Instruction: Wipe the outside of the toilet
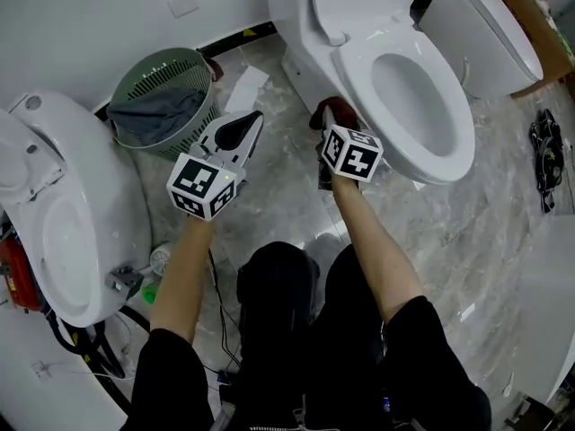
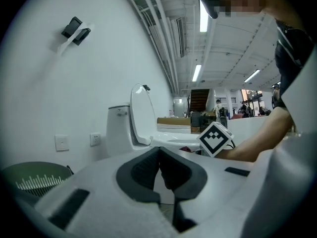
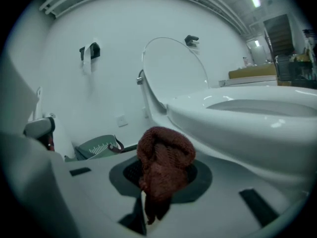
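Left tool (image 2: 160, 155) closed, empty, right tool (image 3: 163, 175) clamped on red cloth (image 3: 166, 150), forearms (image 1: 189, 268) extended.

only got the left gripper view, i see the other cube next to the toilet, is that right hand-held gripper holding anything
Observer: Yes. The right hand-held gripper is shut on a dark red cloth.
Operator: where is the cloth relative to the bowl
Observer: It is just under the rim, at the outer side of the toilet bowl. I can't confirm actual contact.
Operator: anything off to my left that i cant see
Observer: A second white toilet stands at the far left of the head view.
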`<state>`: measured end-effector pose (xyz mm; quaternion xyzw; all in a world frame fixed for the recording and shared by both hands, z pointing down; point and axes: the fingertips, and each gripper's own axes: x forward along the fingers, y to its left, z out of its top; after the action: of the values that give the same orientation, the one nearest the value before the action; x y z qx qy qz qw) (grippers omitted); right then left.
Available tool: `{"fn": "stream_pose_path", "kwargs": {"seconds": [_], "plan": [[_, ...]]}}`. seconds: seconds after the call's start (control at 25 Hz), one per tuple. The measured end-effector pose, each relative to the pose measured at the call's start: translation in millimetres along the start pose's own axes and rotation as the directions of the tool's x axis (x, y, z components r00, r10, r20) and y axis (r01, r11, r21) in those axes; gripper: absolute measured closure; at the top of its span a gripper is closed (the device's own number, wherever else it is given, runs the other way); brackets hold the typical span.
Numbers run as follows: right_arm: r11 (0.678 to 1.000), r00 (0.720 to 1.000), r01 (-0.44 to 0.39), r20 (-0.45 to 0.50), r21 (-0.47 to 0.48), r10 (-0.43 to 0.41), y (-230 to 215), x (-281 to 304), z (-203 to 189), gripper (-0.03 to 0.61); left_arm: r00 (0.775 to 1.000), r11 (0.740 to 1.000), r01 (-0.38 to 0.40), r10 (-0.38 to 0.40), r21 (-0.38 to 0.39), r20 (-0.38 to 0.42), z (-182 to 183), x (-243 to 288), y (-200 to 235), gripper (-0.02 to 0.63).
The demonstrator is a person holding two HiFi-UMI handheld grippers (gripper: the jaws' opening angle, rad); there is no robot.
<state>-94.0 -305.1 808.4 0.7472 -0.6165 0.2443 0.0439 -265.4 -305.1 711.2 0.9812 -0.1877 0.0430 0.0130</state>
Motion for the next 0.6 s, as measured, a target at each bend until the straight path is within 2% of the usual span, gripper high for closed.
{"fn": "stream_pose_path", "kwargs": {"seconds": [0.28,0.48,0.6], "plan": [[0.997,0.997,0.069,0.043,0.035,-0.071,-15.1,-1.7,-7.4,0.492,0.999,1.000,0.016,-0.017,-0.008,-0.029,-24.5,1.5,-3.0,0.611],[0.986,0.994,0.065,0.075,0.152,-0.077,-36.5,-32.0,-16.2,0.494,0.998,0.999,0.052,-0.052,-0.005,-0.022,-25.6,11.9,-16.9,0.611],[0.986,0.994,0.062,0.084,0.157,-0.076,-47.6,-53.3,-21.9,0.494,0.997,0.997,0.071,-0.071,-0.008,-0.015,-22.8,21.2,-28.8,0.609]]}}
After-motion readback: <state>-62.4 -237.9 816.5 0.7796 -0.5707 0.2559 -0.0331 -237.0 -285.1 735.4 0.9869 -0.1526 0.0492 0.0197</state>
